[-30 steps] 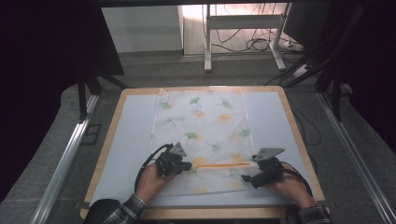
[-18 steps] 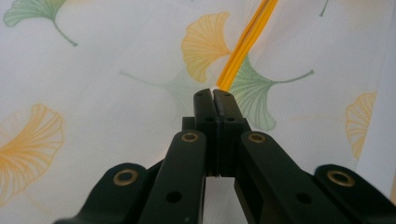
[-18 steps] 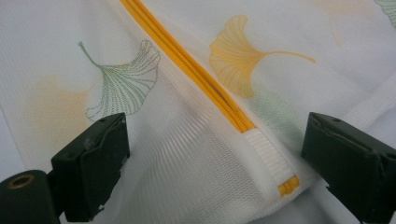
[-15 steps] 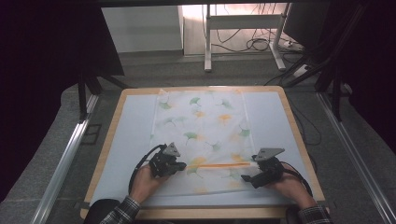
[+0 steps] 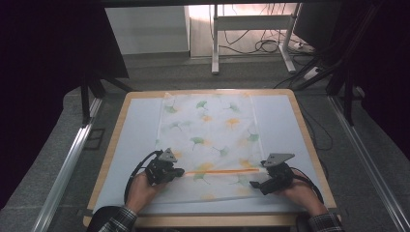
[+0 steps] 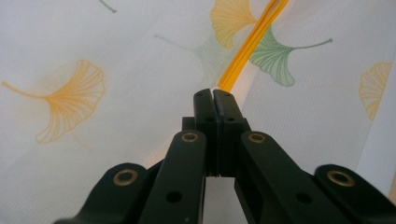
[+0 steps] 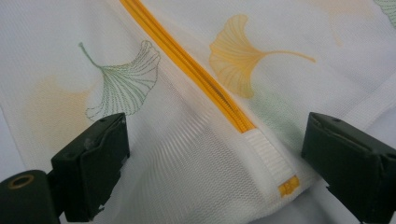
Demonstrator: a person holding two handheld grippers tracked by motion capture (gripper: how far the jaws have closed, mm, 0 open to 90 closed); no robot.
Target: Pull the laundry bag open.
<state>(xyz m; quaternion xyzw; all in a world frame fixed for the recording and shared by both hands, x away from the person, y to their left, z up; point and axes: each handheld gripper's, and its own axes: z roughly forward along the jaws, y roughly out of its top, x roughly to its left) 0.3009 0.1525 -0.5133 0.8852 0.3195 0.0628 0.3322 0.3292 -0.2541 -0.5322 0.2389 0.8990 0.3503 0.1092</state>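
A white mesh bag printed with green and orange ginkgo leaves lies flat on the mat. An orange zipper runs across its near part. My left gripper is shut at the zipper's left end; in the left gripper view the tips meet where the orange zipper stops, and the pull itself is hidden between them. My right gripper stands open at the zipper's right end. Its jaws straddle the zipper and its white end tab, low over the mesh.
The bag rests on a pale blue mat on a wood-edged table. Metal rails run along both sides of the table. A desk frame and cables stand on the floor beyond the far edge.
My left gripper has slid to the left along the zipper line, and the visible orange stretch has grown longer. The right gripper has stayed where it was.
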